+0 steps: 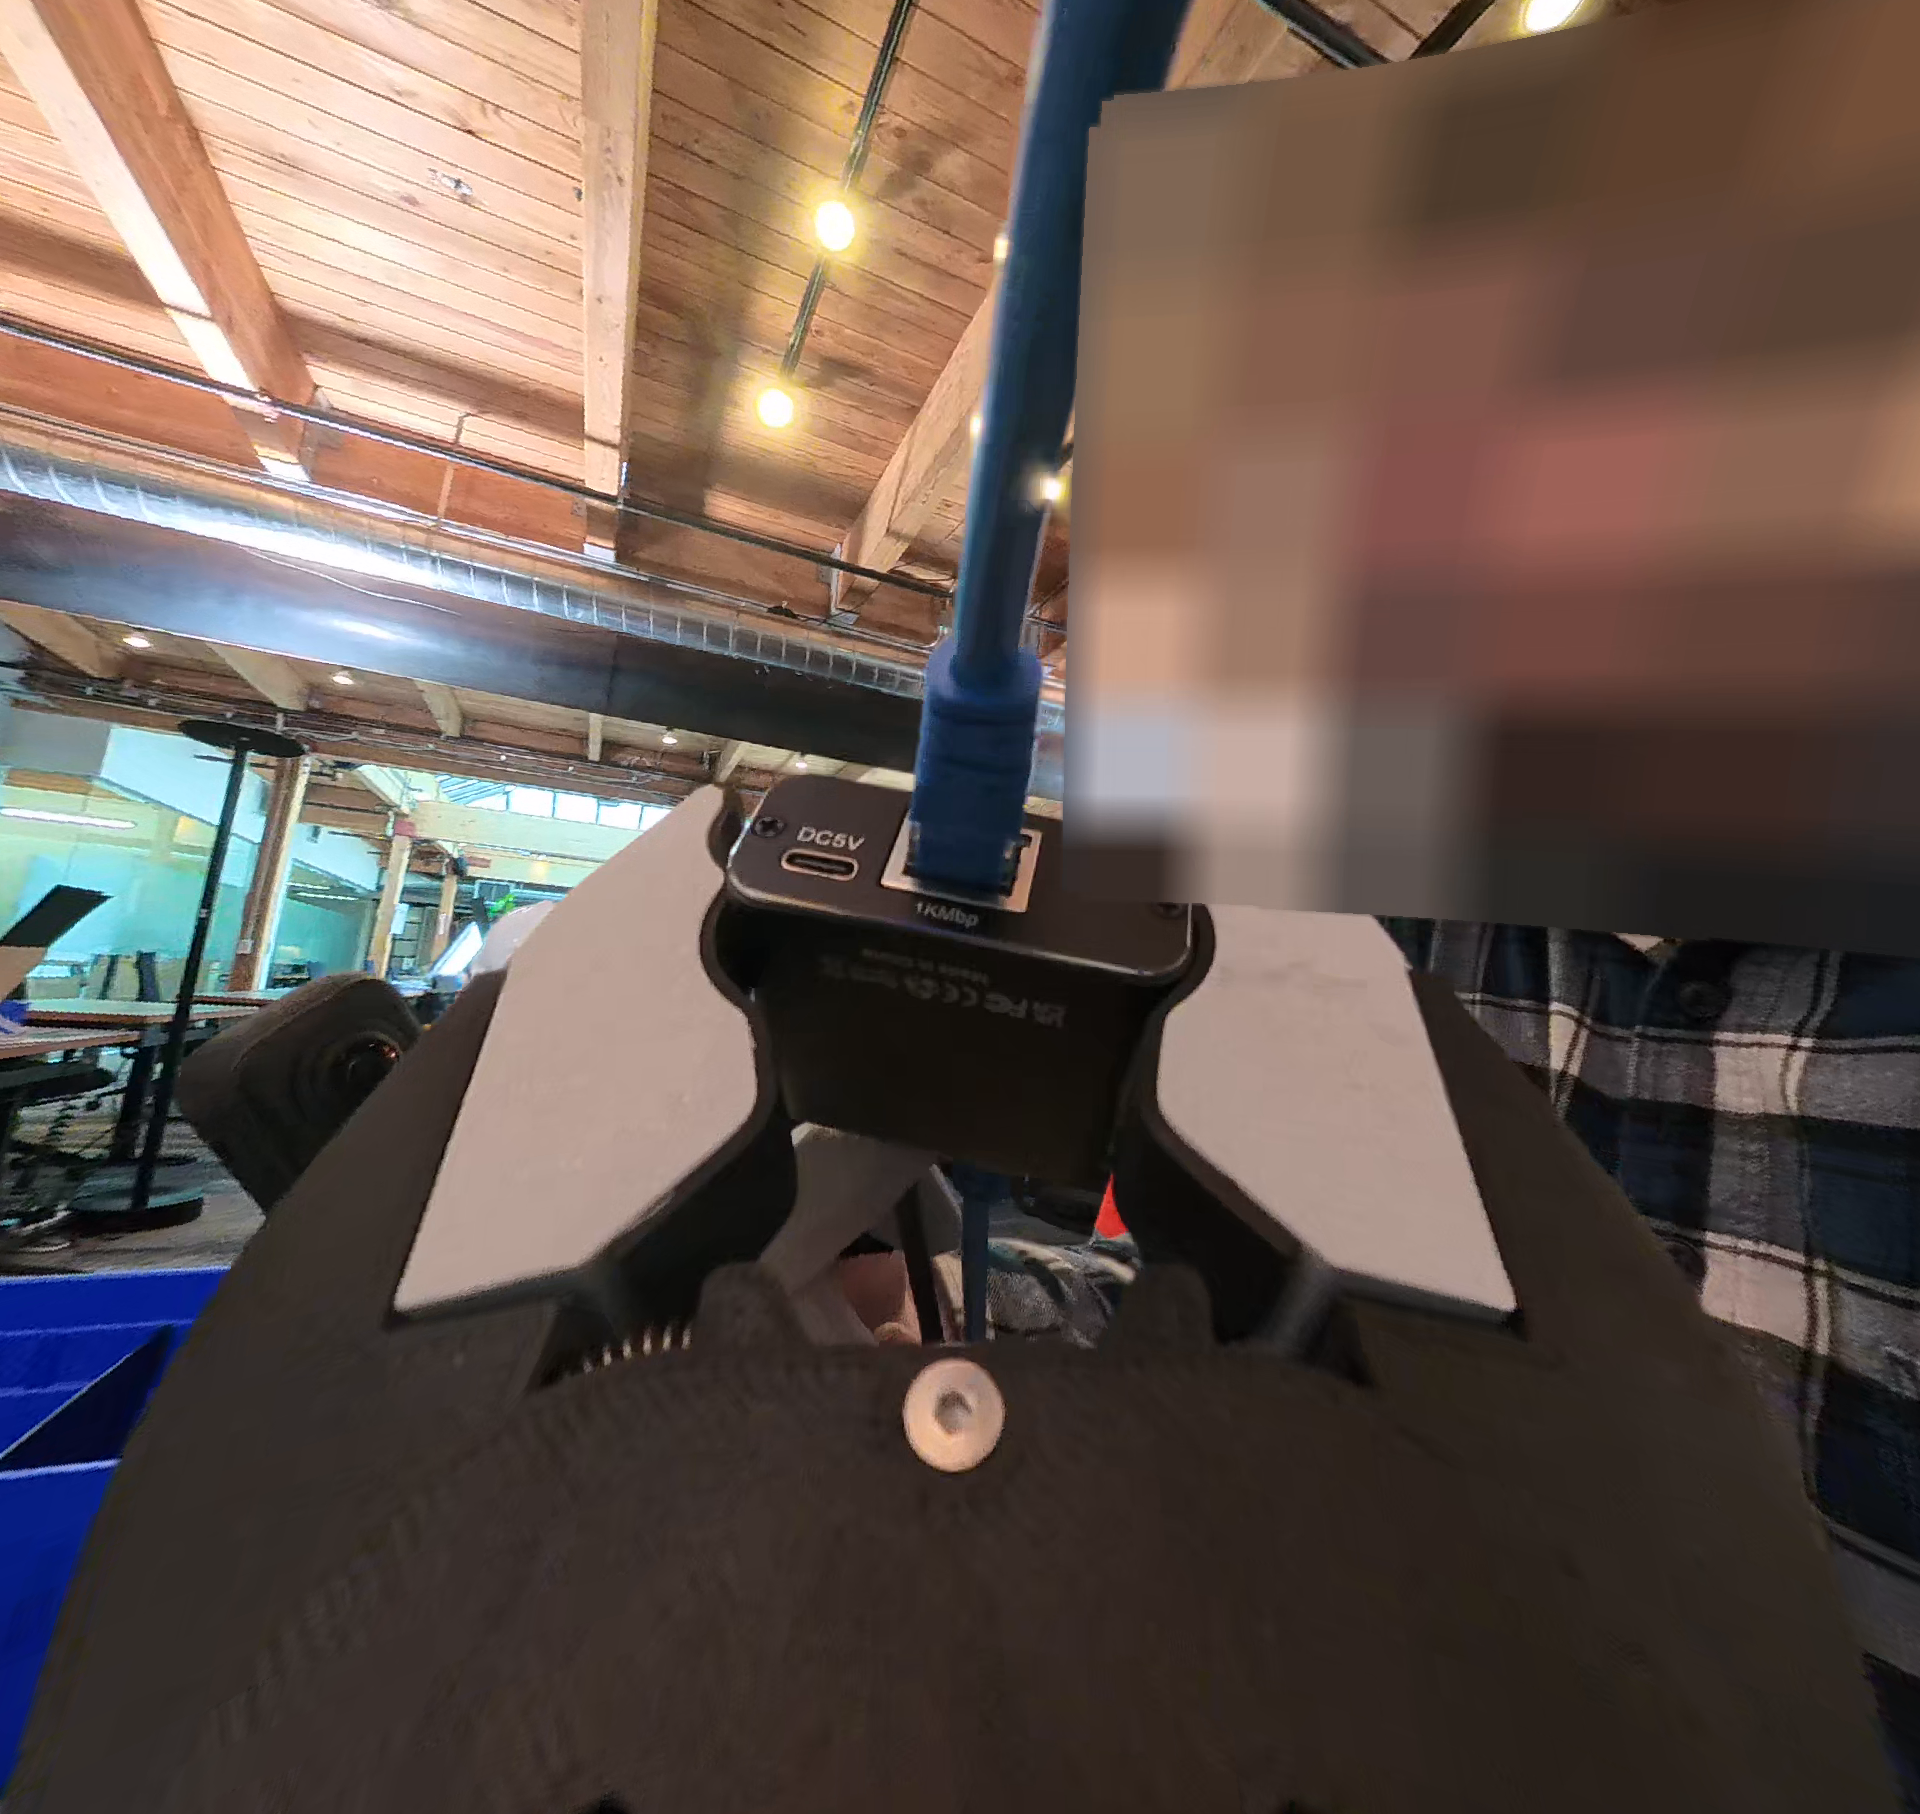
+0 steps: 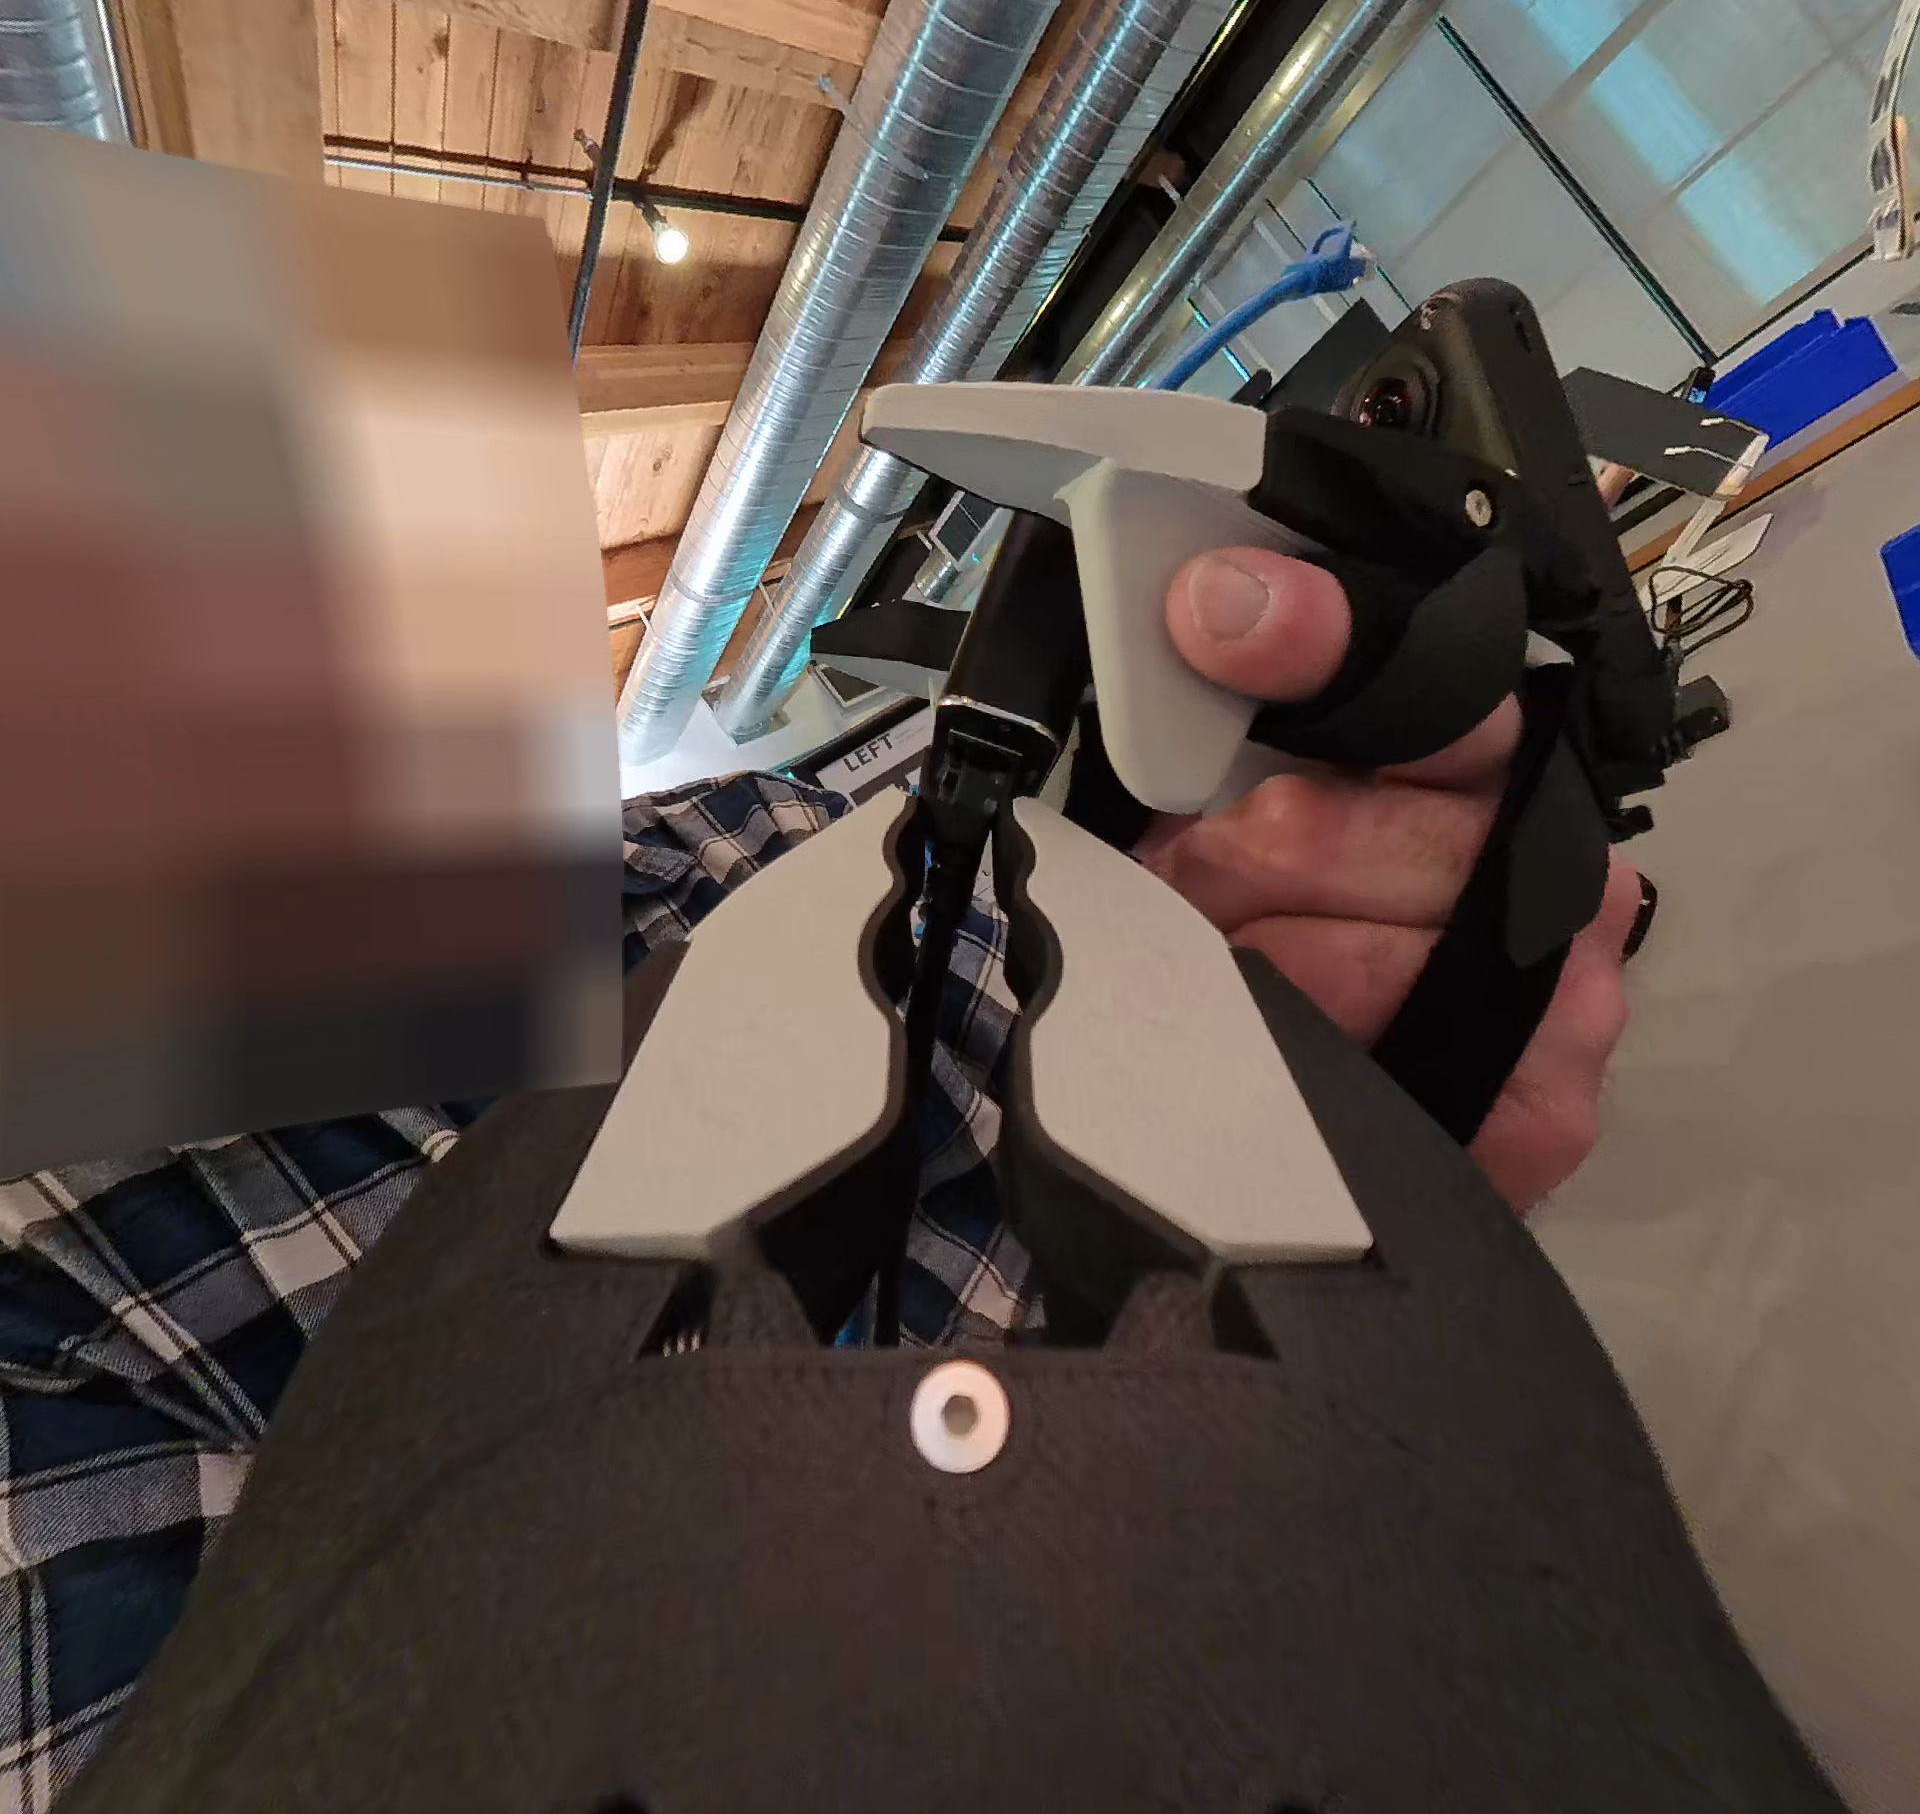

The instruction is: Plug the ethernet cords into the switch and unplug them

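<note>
Overhead I've got a wooden plank ceiling with silver ducts, track lights glowing, blue bins far right.

Switch sits between left gripper fingers; one cord plugged into its upper face, another cord between right gripper fingers enters its underside.
</note>
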